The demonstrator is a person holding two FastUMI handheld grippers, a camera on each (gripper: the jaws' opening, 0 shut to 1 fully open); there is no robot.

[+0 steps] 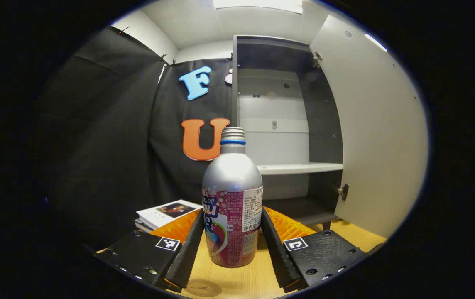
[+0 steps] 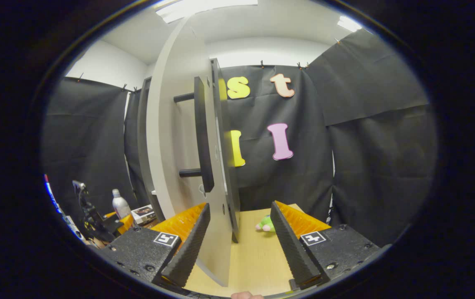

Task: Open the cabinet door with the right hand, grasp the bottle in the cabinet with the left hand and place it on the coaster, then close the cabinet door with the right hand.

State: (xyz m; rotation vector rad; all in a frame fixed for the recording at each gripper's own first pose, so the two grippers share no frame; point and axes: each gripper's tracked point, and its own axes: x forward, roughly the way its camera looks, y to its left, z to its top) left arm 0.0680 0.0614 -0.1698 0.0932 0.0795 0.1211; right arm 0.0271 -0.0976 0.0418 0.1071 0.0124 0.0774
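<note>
While the cabinet door (image 1: 370, 124) hangs wide open, the left gripper (image 1: 231, 245) has its jaws round the bottle (image 1: 232, 199), both pressing its sides. Bottle upright, base just above the worktop (image 1: 237, 282); contact w/ worktop can't be told. A round coaster (image 1: 202, 287) lies on the worktop in front of the bottle. A book (image 1: 167, 211) sits left, near the cabinet (image 1: 279, 124). Right gripper (image 2: 239, 245) has jaws spread, empty, the door's edge (image 2: 221, 216) between them, next to the left finger. Door handle (image 2: 202, 133) is above. Small green toy (image 2: 265, 224) rests on the worktop beyond.
</note>
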